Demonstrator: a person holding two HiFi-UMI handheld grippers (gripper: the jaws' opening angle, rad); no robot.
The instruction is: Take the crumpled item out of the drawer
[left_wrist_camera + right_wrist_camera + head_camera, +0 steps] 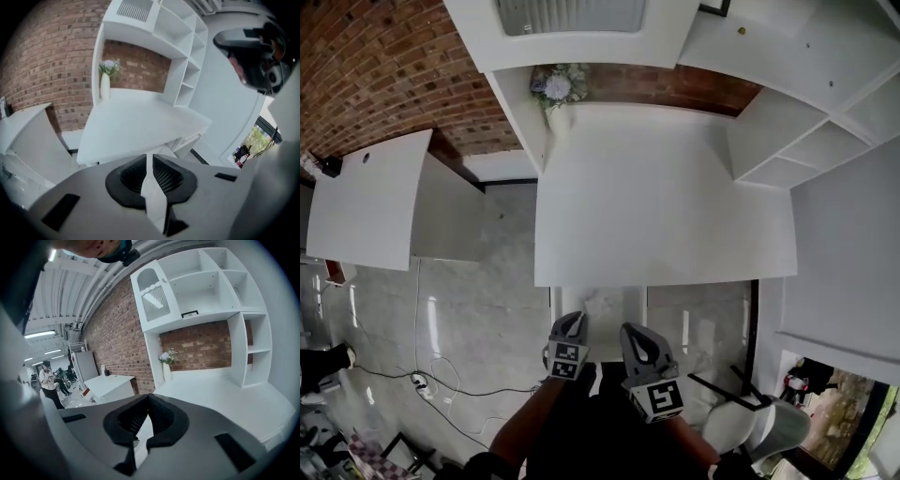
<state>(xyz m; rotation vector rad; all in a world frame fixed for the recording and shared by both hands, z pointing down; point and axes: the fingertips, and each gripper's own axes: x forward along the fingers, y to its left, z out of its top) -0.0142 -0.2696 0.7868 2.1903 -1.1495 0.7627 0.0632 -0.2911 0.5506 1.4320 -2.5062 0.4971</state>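
Both grippers hang low in front of the white desk (656, 206), over the floor. Below the desk's front edge are two white drawer fronts (602, 309), both pushed in. No crumpled item shows in any view. My left gripper (572, 323) (149, 157) has a thin slit between its jaws and nothing in it. Beside it, the jaws of my right gripper (639, 339) (148, 397) meet at the tips, empty.
A vase of flowers (558, 89) stands at the desk's back left against the brick wall. White shelving (806, 122) rises on the right. A lower white table (370, 197) stands to the left, a chair (750, 422) at lower right, and cables (431, 384) lie on the floor.
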